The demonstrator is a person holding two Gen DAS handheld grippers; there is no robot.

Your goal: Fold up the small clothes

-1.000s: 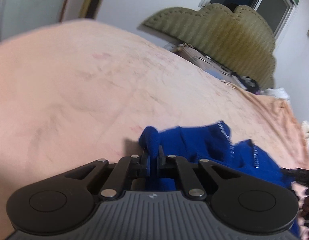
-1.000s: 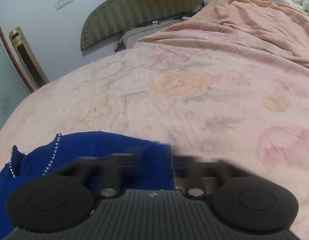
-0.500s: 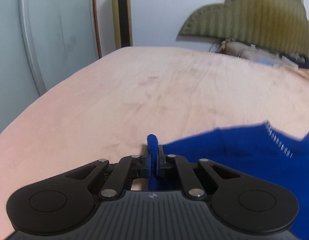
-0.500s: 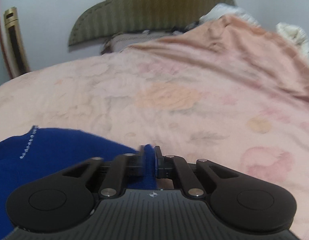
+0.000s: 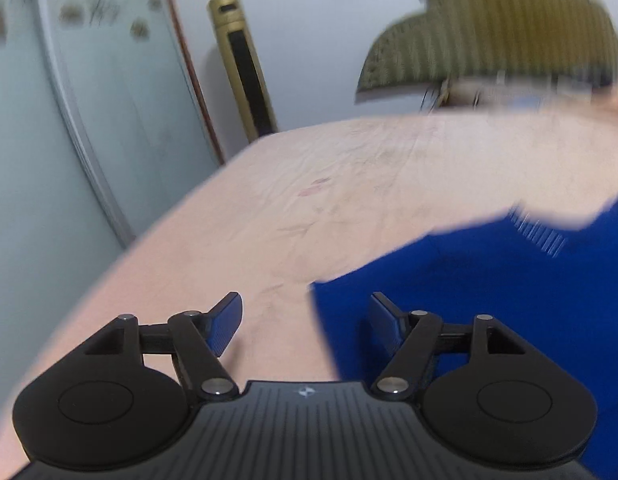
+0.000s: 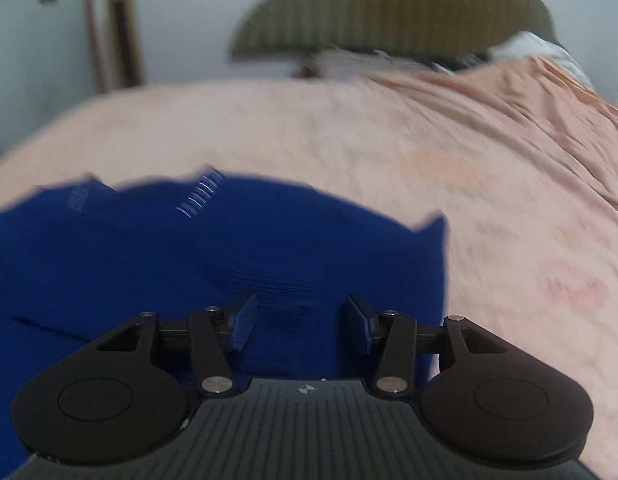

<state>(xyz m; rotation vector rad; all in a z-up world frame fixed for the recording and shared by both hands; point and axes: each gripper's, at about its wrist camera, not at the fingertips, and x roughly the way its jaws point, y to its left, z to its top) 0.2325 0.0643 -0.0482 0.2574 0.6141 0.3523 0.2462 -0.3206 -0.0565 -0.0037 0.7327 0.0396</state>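
Note:
A small blue garment (image 5: 489, 280) with a row of shiny studs lies spread on the pink bedspread (image 5: 309, 200). My left gripper (image 5: 305, 322) is open and empty, above the garment's left edge. The garment also shows in the right wrist view (image 6: 189, 260), filling the lower left. My right gripper (image 6: 299, 322) is open and empty, over the garment's right part, near its right edge. Both views are blurred by motion.
An olive padded headboard (image 6: 389, 8) stands at the far end of the bed. A gold and black floor unit (image 5: 245, 68) stands by the wall, beside a pale door. A rumpled peach blanket (image 6: 529, 112) lies at the right.
Both grippers were shut on the blue garment's edges and have now opened and let go. The garment now lies spread flat on the bed.

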